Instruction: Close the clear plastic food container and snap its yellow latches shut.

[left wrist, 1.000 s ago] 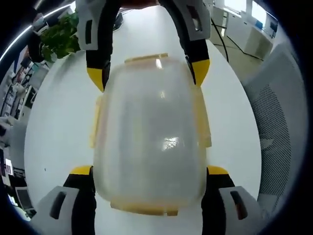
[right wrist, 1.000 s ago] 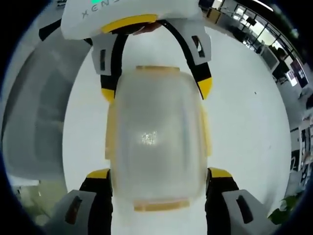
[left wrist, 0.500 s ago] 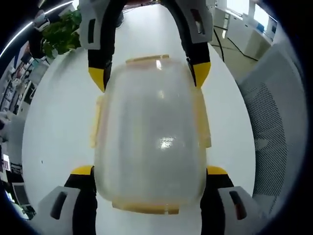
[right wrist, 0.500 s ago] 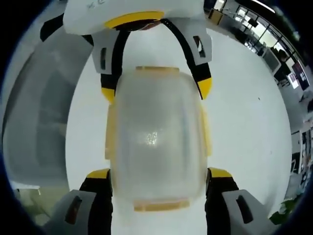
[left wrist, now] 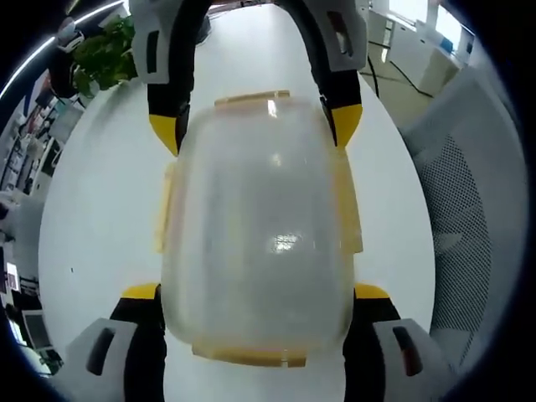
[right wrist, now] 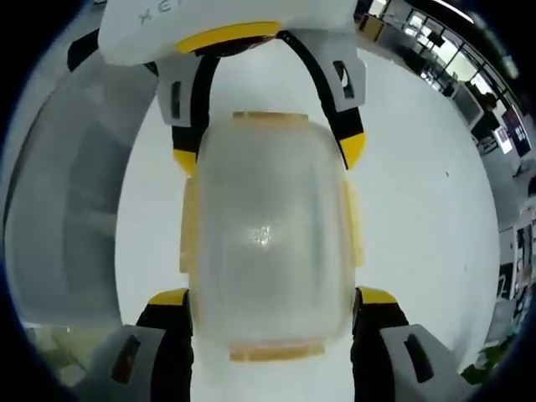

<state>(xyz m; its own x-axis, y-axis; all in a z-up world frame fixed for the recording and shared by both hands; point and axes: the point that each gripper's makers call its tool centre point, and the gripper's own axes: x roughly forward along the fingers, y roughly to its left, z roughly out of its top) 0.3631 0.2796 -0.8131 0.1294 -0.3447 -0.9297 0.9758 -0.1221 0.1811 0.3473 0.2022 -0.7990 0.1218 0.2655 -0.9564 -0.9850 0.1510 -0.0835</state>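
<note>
The clear plastic container (left wrist: 255, 226) with its lid on is held over the white table (left wrist: 92, 218). Yellow latches (left wrist: 347, 205) line its sides and ends; whether they are snapped down I cannot tell. In the left gripper view, my left gripper (left wrist: 255, 291) is shut on the near end, its yellow-tipped jaws pressing both sides. My right gripper (left wrist: 254, 127) comes in from the top and clamps the far end. The right gripper view mirrors this: the container (right wrist: 268, 234) sits between my right gripper (right wrist: 272, 296) below and my left gripper (right wrist: 264, 152) above.
A grey mesh office chair (left wrist: 469, 218) stands by the table's edge and shows again as the chair (right wrist: 59, 193). A green plant (left wrist: 100, 59) is at the far side of the table. Office desks lie beyond.
Both grippers keep the same hold on the container. The background has slid a little in both views, so the hands and the container have shifted together.
</note>
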